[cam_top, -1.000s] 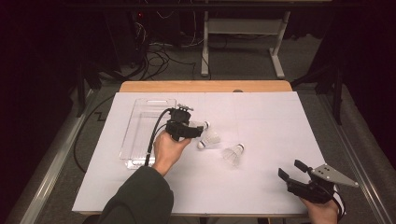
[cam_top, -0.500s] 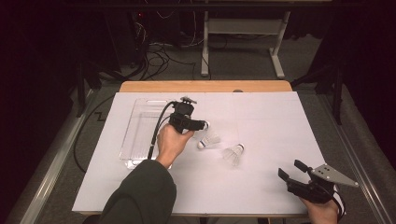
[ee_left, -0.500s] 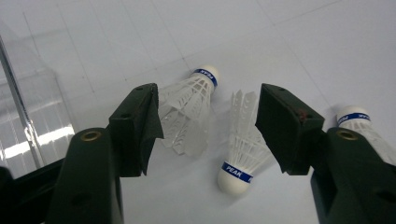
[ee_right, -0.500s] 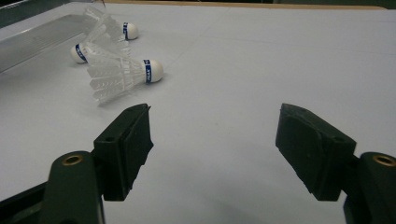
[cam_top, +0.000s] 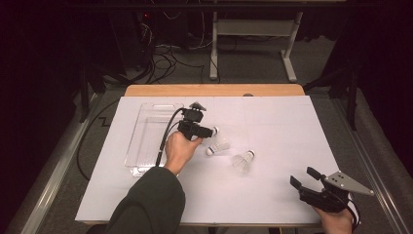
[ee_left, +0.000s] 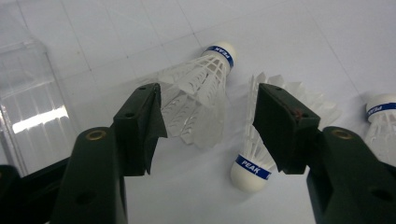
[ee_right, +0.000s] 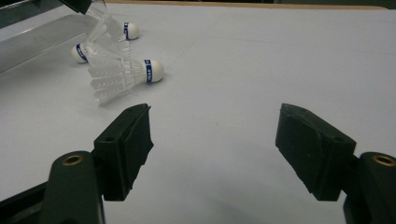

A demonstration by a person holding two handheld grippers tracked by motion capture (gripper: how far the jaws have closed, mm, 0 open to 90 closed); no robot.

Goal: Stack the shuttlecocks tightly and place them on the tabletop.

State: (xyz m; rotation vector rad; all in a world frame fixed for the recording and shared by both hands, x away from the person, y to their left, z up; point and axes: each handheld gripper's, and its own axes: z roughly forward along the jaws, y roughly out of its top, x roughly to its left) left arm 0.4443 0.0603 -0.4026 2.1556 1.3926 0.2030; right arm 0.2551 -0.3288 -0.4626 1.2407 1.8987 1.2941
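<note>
The left gripper [ee_left: 208,123] is closing its fingers around a shuttlecock [ee_left: 198,98] lying on the counter [cam_top: 272,122] near the clear tray [cam_top: 146,136]; they are not yet pressing it. Squeezing the skirt gently seems advisable. The right gripper [ee_right: 212,144] is waiting with fingers spread, holding nothing.

**Dim room, bright worktop**

A white sheet covers the wooden worktop [cam_top: 214,90]. Beyond it lies grey floor [cam_top: 253,58] with tangled black cables [cam_top: 160,53] and a white-legged table frame [cam_top: 253,36]. The room's edges fall into darkness.
</note>
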